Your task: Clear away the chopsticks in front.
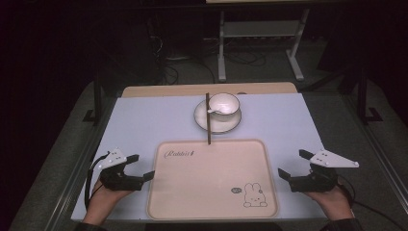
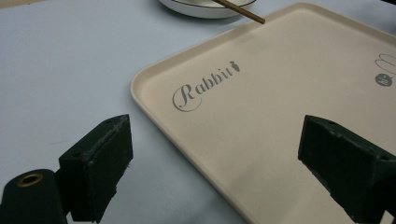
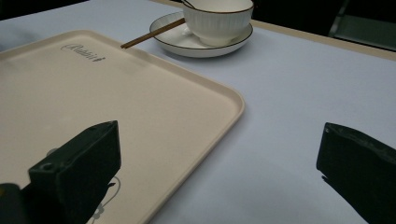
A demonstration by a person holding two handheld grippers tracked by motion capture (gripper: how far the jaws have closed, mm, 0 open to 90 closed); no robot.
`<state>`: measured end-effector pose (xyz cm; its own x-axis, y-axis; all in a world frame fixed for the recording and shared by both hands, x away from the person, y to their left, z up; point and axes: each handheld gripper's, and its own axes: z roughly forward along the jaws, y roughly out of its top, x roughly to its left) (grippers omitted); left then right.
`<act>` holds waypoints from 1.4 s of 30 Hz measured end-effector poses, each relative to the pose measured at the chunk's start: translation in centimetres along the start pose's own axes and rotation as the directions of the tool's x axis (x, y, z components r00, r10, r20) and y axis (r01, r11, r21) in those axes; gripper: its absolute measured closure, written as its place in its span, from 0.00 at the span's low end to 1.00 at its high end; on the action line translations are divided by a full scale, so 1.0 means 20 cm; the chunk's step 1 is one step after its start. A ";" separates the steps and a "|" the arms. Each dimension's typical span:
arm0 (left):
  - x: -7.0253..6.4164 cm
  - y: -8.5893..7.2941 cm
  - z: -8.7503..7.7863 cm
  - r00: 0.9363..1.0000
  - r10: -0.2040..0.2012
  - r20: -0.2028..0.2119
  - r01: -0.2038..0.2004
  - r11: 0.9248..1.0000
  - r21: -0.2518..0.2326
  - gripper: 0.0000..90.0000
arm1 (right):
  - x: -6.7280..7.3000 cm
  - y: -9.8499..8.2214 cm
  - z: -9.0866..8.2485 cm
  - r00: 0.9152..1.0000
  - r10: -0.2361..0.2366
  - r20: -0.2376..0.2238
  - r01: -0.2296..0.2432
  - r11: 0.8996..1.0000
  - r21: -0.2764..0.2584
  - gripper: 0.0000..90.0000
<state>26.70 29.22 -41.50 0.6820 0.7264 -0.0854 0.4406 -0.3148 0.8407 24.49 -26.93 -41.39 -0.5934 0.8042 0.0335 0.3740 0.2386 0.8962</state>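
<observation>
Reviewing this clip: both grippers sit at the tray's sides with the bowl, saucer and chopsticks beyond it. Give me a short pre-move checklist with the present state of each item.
1. Left gripper open, nothing between its jaws: ok.
2. Right gripper open, nothing between its jaws: ok.
3. Tray lies flat with a bare surface: ok.
4. Each gripper beside its own edge of the tray; the left gripper view has the edge between the jaws, not yet gripped: ok.
5. Bowl upright on the saucer, with a spoon in it: ok.
6. Chopsticks lie across the saucer, the near tip at the tray's far rim; whether it touches the rim: cannot tell.
</observation>
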 end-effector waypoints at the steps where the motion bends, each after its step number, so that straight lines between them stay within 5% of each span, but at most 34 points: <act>1: 0.00 0.01 0.01 1.000 -0.003 0.003 0.003 1.000 0.001 0.10 | 0.00 0.00 0.00 1.000 0.000 0.002 0.000 1.000 0.001 0.00; 42: -0.03 0.40 0.36 0.999 0.004 0.035 -0.005 0.999 0.037 0.11 | 0.00 0.01 0.01 1.000 -0.017 -0.013 0.017 1.000 -0.006 0.00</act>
<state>34.01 21.96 -38.51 0.7035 0.7035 -0.1007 0.4584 -0.3408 0.8208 24.66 -26.76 -41.22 -0.6086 0.7931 0.0242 0.3601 0.2489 0.8991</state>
